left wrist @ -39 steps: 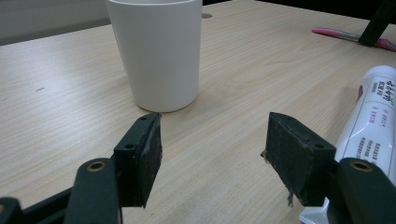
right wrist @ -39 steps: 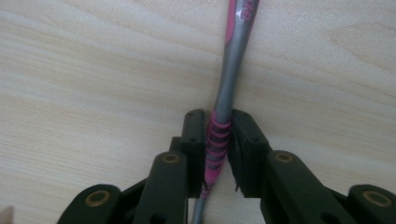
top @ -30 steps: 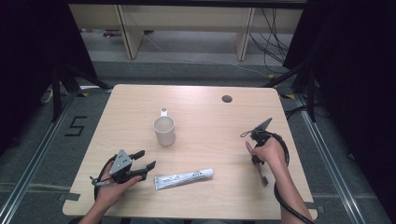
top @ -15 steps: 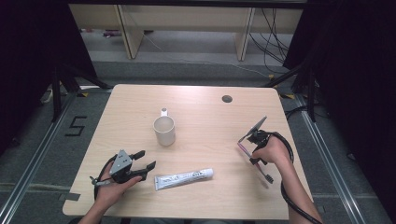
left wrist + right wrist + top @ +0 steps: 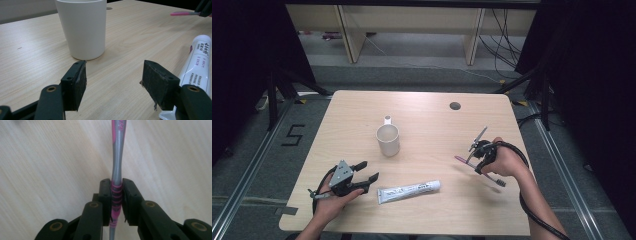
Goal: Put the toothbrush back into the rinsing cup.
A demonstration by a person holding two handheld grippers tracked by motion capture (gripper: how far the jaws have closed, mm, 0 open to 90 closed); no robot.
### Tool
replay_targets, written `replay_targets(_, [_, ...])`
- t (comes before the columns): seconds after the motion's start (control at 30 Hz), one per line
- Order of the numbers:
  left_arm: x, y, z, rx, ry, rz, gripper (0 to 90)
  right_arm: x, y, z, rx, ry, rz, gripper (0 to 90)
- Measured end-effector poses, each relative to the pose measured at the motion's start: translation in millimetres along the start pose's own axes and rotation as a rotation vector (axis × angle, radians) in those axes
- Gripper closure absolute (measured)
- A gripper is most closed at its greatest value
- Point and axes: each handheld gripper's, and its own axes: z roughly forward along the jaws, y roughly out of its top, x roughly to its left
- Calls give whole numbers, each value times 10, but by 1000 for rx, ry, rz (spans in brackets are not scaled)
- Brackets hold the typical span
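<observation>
A pink and grey toothbrush [image 5: 462,160] hangs just above the right side of the table, and my right gripper [image 5: 478,161] is shut on it. In the right gripper view the pads clamp the ribbed pink grip of the toothbrush [image 5: 117,157], whose handle runs on past my right gripper [image 5: 116,195]. A white mug [image 5: 388,139] stands upright near the table's middle. A white toothpaste tube [image 5: 408,191] lies near the front edge. My left gripper [image 5: 368,170] rests at the front left, open and holding nothing. Beyond my left gripper [image 5: 113,85] stand the mug [image 5: 82,27] and the tube [image 5: 197,65].
The light wooden table [image 5: 427,115] has a round cable hole [image 5: 455,106] at its back right. Dark curtains flank both sides, and shelving legs and cables lie on the floor behind the table.
My right gripper has risen a little with the toothbrush, and the brush has swung so its handle end points left. The left gripper, mug and tube have stayed put.
</observation>
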Motion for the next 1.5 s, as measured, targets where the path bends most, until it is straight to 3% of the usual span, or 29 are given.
replay_targets(0.03, [1, 0, 1, 1, 0, 0, 359, 32, 2, -22, -39, 24, -39, 791])
replay_targets(0.07, [0, 1, 2, 3, 0, 1, 359, 32, 2, -22, -39, 24, -39, 791])
replay_targets(0.1, [-1, 0, 4, 0, -1, 1, 359, 49, 9, -30, -35, 57, -109, 791])
replay_targets(0.13, [-2, 1, 1, 2, 0, 2, 359, 49, 9, -30, -35, 57, -109, 791])
replay_targets(0.17, [-2, 1, 1, 2, -1, 1, 359, 56, 16, -27, -15, 36, -143, 791])
replay_targets(0.23, [2, 1, 0, 3, -3, 1, 359, 87, 25, -12, 24, 63, -204, 791])
replay_targets(0.33, [6, -1, -1, 1, -6, -1, 359, 96, 29, -12, 44, 68, -220, 791])
replay_targets(0.43, [19, 8, -11, 9, -13, -9, 362, 101, 50, -24, 55, 60, -274, 791])
replay_targets(0.57, [3, 92, -43, -7, -42, -41, 367, 111, 69, -76, 55, 58, -297, 791])
replay_targets(0.67, [-55, 173, -54, 7, -78, -33, 383, 140, 81, -121, 59, 50, -305, 791])
replay_targets(0.7, [-55, 173, -54, 7, -78, -33, 385, 138, 95, -129, 57, 55, -330, 791])
replay_targets(0.77, [-124, 234, -41, 18, -114, -28, 385, 161, 101, -146, 59, 52, -322, 791])
replay_targets(0.8, [-146, 257, -39, 28, -122, -12, 385, 166, 121, -158, 51, 52, -356, 791])
replay_targets(0.83, [-182, 285, -29, 34, -136, -1, 384, 189, 120, -174, 56, 51, -330, 791])
replay_targets(0.87, [-213, 313, -18, 39, -153, 12, 382, 204, 145, -194, 45, 53, -360, 791])
replay_targets(0.93, [-263, 369, 8, 49, -187, 50, 381, 216, 154, -206, 36, 50, -359, 791])
replay_targets(0.97, [-298, 422, 39, 58, -210, 75, 381, 229, 190, -223, 31, 61, -390, 791])
replay_targets(1.0, [-298, 422, 39, 58, -210, 75, 381, 229, 190, -223, 31, 61, -390, 791])
replay_targets(1.03, [-327, 474, 83, 52, -246, 88, 381, 277, 205, -249, 31, 57, -370, 792])
replay_targets(1.2, [-408, 571, 164, 69, -286, 111, 371, 316, 271, -258, 10, 74, -421, 791])
replay_targets(1.23, [-451, 600, 228, 72, -320, 121, 370, 346, 298, -267, 7, 85, -415, 791])
replay_targets(1.3, [-475, 614, 254, 80, -328, 125, 368, 356, 320, -266, 1, 74, -435, 791])
replay_targets(1.33, [-496, 625, 285, 85, -339, 132, 368, 356, 320, -266, 1, 74, -435, 791])
replay_targets(1.37, [-538, 644, 347, 92, -358, 138, 366, 390, 326, -290, 14, 71, -403, 792])
replay_targets(1.5, [-591, 671, 419, 115, -379, 166, 362, 406, 354, -291, 8, 84, -422, 792])
